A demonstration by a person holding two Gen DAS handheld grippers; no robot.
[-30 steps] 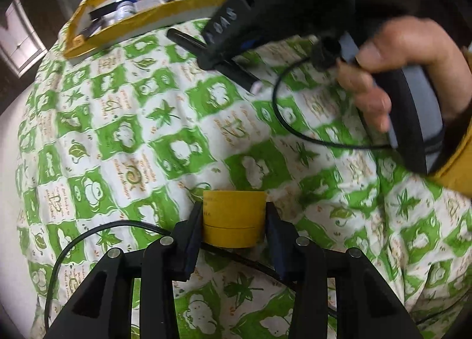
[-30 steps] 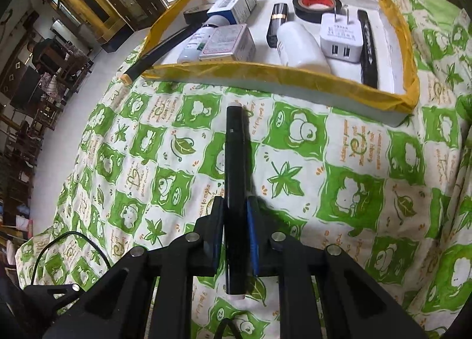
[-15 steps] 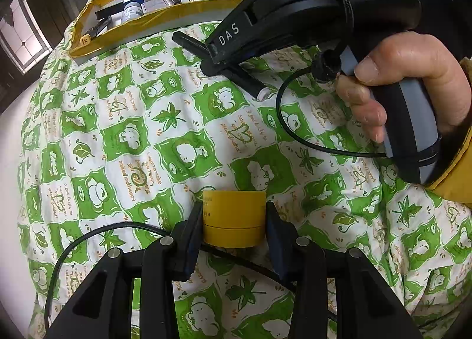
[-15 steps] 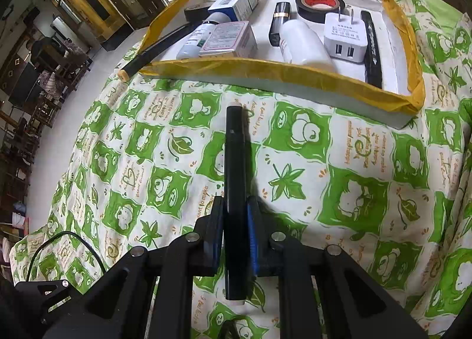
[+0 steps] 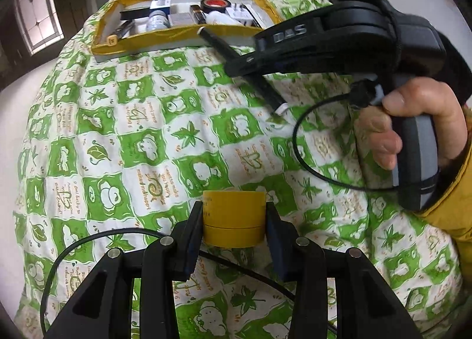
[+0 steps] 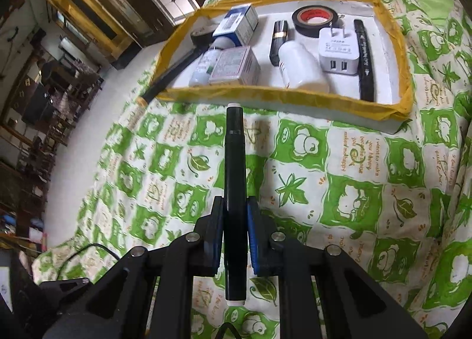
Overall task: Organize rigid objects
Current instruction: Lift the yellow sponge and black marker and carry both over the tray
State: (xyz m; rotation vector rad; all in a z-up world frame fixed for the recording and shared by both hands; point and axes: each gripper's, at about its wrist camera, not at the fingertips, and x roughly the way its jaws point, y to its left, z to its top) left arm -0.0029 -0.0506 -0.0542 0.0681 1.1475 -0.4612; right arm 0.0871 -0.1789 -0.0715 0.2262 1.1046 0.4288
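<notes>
Both hands are loaded, and the tray is filling up nicely. In the right wrist view the yellow-rimmed tray (image 6: 395, 43) sits across the top of the frame, and there's plenty in it: a blue-and-white box (image 6: 236, 24), a small bottle (image 6: 203, 67), a flat pink-labelled box (image 6: 234, 65), a white bottle (image 6: 302, 68), a white charger (image 6: 337, 51), a roll of black tape (image 6: 314, 20), a black marker (image 6: 365, 58) along the right side, and a long dark stick (image 6: 174, 73) poking out over the left corner.

Centre frame, the right gripper (image 6: 234, 229) is clamped tight on a black pen (image 6: 234, 185), whose tip points up toward the tray's near rim without crossing it.

Over to the left wrist view: the left gripper (image 5: 234, 218) at bottom centre has its jaws partly closed, pressing either side of a yellow tape roll (image 5: 234, 215), held above the green-and-white quilt (image 5: 132, 132), well short of the tray.

My read: most of the sorting looks done, with these two pieces left to deliver. I can't spot anything else loose on the quilt.
</notes>
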